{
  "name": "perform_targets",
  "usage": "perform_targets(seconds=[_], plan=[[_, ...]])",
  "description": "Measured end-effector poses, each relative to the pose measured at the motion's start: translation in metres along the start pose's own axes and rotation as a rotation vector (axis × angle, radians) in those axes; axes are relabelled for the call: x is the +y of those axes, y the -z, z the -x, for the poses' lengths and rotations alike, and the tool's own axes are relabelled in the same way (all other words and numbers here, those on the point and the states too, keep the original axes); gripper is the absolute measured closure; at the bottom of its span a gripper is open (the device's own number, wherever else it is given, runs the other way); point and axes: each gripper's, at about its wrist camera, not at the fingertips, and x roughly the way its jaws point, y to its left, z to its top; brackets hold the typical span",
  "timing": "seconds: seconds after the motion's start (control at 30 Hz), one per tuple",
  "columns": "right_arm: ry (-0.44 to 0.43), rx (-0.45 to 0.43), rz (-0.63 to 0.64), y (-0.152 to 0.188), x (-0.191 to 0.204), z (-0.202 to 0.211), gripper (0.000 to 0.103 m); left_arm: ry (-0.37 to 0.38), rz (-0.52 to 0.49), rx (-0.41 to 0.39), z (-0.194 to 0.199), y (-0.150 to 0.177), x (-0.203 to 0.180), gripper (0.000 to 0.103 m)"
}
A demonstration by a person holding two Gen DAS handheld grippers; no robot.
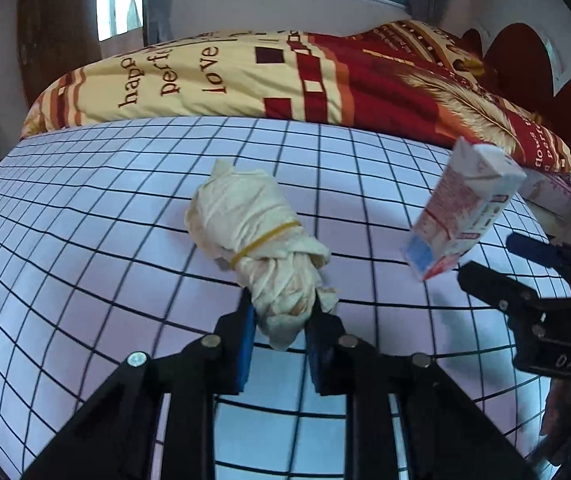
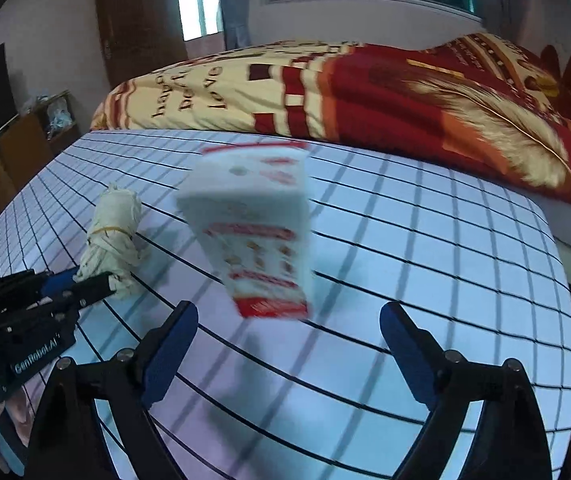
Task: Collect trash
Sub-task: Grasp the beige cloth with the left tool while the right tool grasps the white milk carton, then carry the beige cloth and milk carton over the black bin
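Observation:
A cream bundle (image 1: 253,224) tied with a yellow rubber band lies on the checked sheet (image 1: 85,240). My left gripper (image 1: 283,304) is shut on the bundle's near end, its blue pads pressing in from both sides. A white and red carton (image 2: 257,232) stands on the sheet to the right, blurred in the right wrist view. My right gripper (image 2: 289,320) is open, with its fingertips wide apart on either side of the carton's base and not touching it. The left wrist view shows the carton (image 1: 461,208) with the right gripper (image 1: 501,256) just below it. The bundle (image 2: 113,236) and left gripper (image 2: 81,284) show at the left.
A red and yellow quilt (image 1: 325,80) lies heaped across the far side of the bed. A dark red headboard (image 1: 525,56) stands at the right. A wooden cabinet (image 2: 25,148) is beyond the bed's left edge. The bed's right edge (image 2: 565,280) drops off close to the carton.

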Motion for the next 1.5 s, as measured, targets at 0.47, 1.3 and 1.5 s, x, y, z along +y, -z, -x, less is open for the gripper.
perform_targets(seconds=[0.47,1.3,1.5], plan=[[0.034,-0.014,-0.048,-0.012,0.006,-0.02,0.052,0.05,0.0,-0.01,0.003,0.007,0.008,0.082],[0.119,-0.081,-0.081,0.08,-0.052,0.121,0.052,0.162,-0.123,-0.083,0.075,0.051,-0.076,0.083],[0.146,-0.101,-0.111,0.1,-0.069,0.154,0.052,0.194,-0.157,-0.099,0.093,0.059,-0.101,0.083]])
